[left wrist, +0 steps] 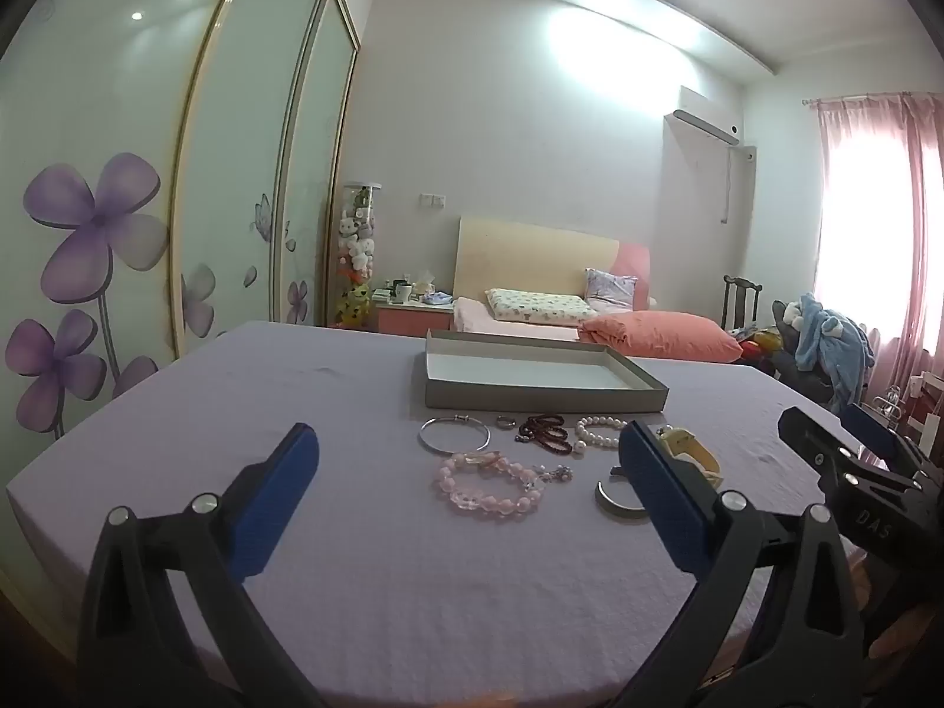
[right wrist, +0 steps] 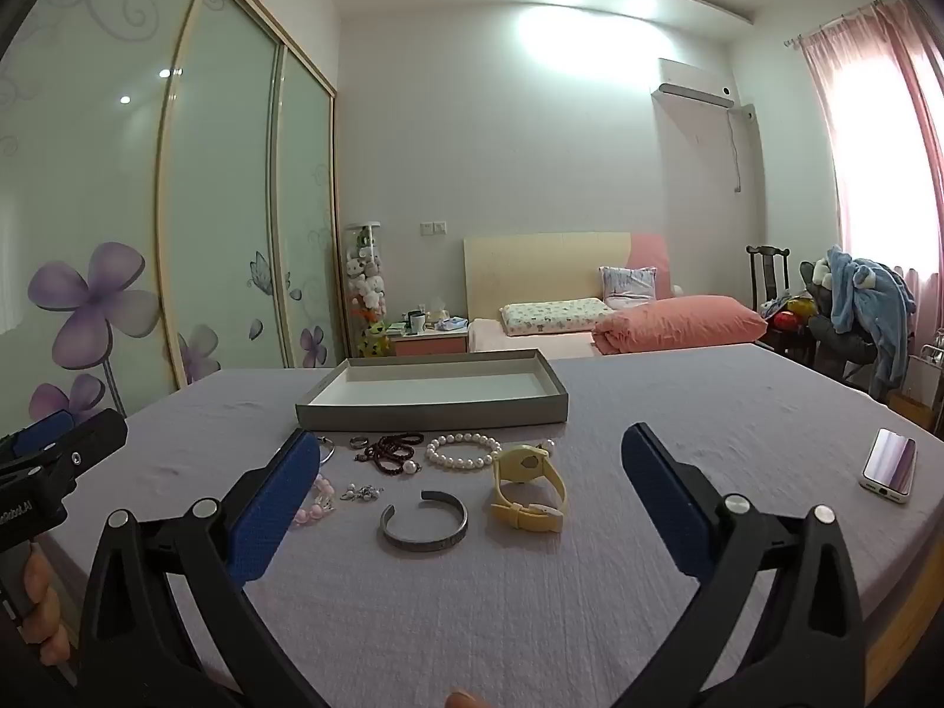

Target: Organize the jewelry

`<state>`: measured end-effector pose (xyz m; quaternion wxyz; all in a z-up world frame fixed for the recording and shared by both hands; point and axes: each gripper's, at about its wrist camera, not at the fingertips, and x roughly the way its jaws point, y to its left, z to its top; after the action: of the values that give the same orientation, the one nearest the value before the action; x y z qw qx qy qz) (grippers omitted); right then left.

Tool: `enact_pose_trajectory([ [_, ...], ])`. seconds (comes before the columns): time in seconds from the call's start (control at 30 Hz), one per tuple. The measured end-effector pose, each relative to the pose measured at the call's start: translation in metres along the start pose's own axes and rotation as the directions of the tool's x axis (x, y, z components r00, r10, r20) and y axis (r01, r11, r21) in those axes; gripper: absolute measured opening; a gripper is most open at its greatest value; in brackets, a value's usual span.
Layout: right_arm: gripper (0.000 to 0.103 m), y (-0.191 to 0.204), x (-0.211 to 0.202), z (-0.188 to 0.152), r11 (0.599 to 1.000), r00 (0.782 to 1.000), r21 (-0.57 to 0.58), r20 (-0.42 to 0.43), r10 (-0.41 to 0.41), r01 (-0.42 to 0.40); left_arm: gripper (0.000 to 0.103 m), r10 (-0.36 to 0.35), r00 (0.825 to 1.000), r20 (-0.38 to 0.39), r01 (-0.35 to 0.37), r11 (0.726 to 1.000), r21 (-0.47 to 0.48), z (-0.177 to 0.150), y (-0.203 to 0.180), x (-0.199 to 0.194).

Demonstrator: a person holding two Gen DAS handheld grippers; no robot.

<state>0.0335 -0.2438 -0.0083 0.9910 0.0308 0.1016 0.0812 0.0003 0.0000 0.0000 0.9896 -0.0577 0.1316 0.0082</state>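
Jewelry lies on a lilac-covered table point(left wrist: 295, 413) in front of a shallow grey box point(left wrist: 531, 398), which also shows in the right wrist view point(right wrist: 430, 410). There are a silver bangle point(left wrist: 454, 433), a pink bead bracelet point(left wrist: 487, 487), a dark red bead string point(left wrist: 546, 430), a white pearl bracelet point(right wrist: 463, 451), a yellow watch point(right wrist: 528, 487), a dark metal cuff point(right wrist: 423, 522), a small ring point(right wrist: 357, 442) and a small silver charm point(right wrist: 361, 493). My left gripper point(left wrist: 469, 442) is open and empty, held short of the jewelry. My right gripper point(right wrist: 469, 442) is open and empty too.
A phone point(right wrist: 890, 465) lies on the table at the right. Behind the table are a bed with pink bedding point(right wrist: 678, 321), a sliding flowered wardrobe point(right wrist: 147, 236) on the left and a chair piled with clothes point(right wrist: 855, 307) on the right.
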Motion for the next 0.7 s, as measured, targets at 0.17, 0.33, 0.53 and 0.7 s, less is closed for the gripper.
enact_pose_trajectory([
  [0.17,0.101,0.0001,0.0002,-0.0003,1.0,1.0,0.001,0.0,0.001,-0.001,0.099,0.0,1.0,0.003,0.0,1.0,0.004,-0.0001,-0.0002,-0.0001],
  [0.33,0.101,0.0001,-0.0001,-0.0005,1.0,1.0,0.001,0.001,0.001,-0.001,0.099,-0.001,1.0,0.006,0.001,1.0,0.002,0.0002,-0.0006,0.0001],
  [0.53,0.101,0.0001,0.0004,-0.0004,1.0,1.0,0.002,-0.002,0.0,0.0,0.099,-0.01,1.0,0.007,0.01,1.0,0.001,-0.0004,-0.0013,-0.0025],
  [0.7,0.101,-0.0008,0.0006,-0.0032,1.0,1.0,0.003,-0.006,-0.002,0.002,0.099,-0.013,1.0,0.008,0.013,1.0,0.002,0.0008,-0.0019,-0.0047],
])
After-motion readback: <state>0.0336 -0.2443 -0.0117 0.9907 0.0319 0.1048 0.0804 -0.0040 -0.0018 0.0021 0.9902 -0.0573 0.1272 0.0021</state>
